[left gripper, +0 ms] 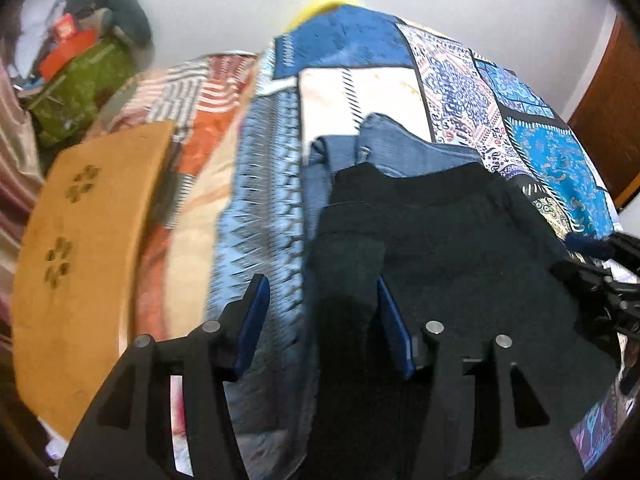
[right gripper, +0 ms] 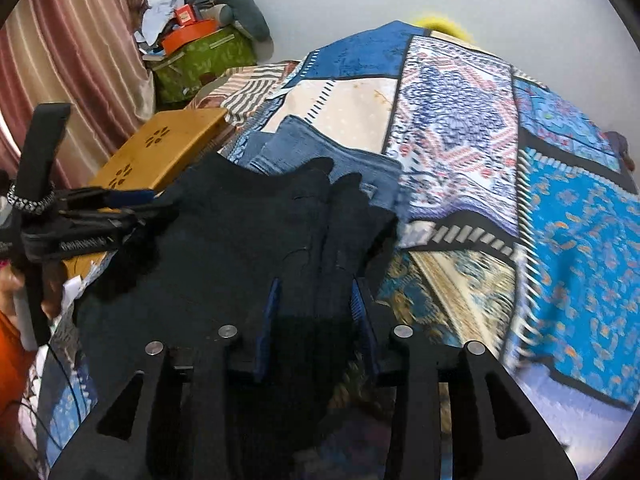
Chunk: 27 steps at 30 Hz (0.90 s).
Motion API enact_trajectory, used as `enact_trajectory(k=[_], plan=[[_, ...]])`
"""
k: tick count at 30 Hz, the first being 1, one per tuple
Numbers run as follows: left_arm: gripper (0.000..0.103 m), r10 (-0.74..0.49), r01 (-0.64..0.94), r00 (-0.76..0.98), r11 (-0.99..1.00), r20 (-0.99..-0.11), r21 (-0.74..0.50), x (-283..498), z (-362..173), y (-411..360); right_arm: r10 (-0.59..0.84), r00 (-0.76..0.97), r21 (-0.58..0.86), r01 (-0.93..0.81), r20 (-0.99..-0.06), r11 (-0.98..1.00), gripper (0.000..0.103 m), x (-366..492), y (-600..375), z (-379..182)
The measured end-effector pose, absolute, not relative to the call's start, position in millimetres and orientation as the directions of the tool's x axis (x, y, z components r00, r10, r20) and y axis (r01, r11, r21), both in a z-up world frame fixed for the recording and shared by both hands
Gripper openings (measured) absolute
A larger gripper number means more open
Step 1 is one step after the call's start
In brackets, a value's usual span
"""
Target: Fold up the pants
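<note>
Black pants [left gripper: 460, 248] lie on a patterned bedspread [left gripper: 460, 80], over folded blue jeans [left gripper: 400, 144]. My left gripper [left gripper: 320, 296] is open, its blue-padded fingers wide apart, with the pants' left edge lying between them. In the right wrist view the black pants [right gripper: 240, 232] spread across the bed, with the jeans [right gripper: 320, 152] behind them. My right gripper [right gripper: 314, 300] is open, its fingers either side of a raised fold at the pants' right edge. The left gripper [right gripper: 100, 208] shows at the left of that view; the right gripper [left gripper: 600, 272] shows at the right edge of the left wrist view.
A wooden lap table [left gripper: 80, 240] with flower cut-outs stands at the left of the bed, also in the right wrist view [right gripper: 160, 152]. A green bag [right gripper: 200, 60] with an orange box sits in the corner by a striped curtain [right gripper: 80, 60]. A wooden door [left gripper: 608, 120] is at the right.
</note>
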<state>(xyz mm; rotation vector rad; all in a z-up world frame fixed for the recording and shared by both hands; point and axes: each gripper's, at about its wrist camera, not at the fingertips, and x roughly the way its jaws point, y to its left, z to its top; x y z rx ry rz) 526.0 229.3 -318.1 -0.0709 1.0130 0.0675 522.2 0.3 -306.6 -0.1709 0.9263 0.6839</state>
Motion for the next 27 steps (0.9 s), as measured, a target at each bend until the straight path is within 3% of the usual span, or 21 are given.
enact_trajectory(k=[2, 6, 11, 17, 27], plan=[[0.056, 0.057, -0.103, 0.537, 0.995, -0.842, 0.002, 509.6, -300.5, 231.6, 0.438, 0.417, 0.112, -0.610, -0.796, 0.784, 0.054, 514.6, -8.1, -295.7], [0.056, 0.095, -0.112, 0.578, 0.993, -0.811, 0.037, 474.4, -259.6, 230.5, 0.442, 0.459, 0.085, -0.613, -0.771, 0.786, 0.055, 491.7, -25.8, -263.9], [0.056, 0.061, -0.105, 0.658, 0.994, -0.750, -0.012, 411.6, -195.0, 220.5, 0.503, 0.512, 0.125, -0.603, -0.697, 0.788, 0.055, 451.3, -43.9, -211.4], [0.056, 0.018, -0.088, 0.771, 0.993, -0.636, -0.079, 315.9, -118.7, 201.8, 0.574, 0.612, 0.101, -0.632, -0.543, 0.769, 0.055, 367.7, -61.3, -137.1], [0.057, 0.069, -0.064, 0.924, 0.998, -0.376, 0.026, 157.4, -35.4, 145.0, 0.653, 0.700, 0.049, -0.670, -0.288, 0.741, 0.055, 232.3, -91.9, -74.7]])
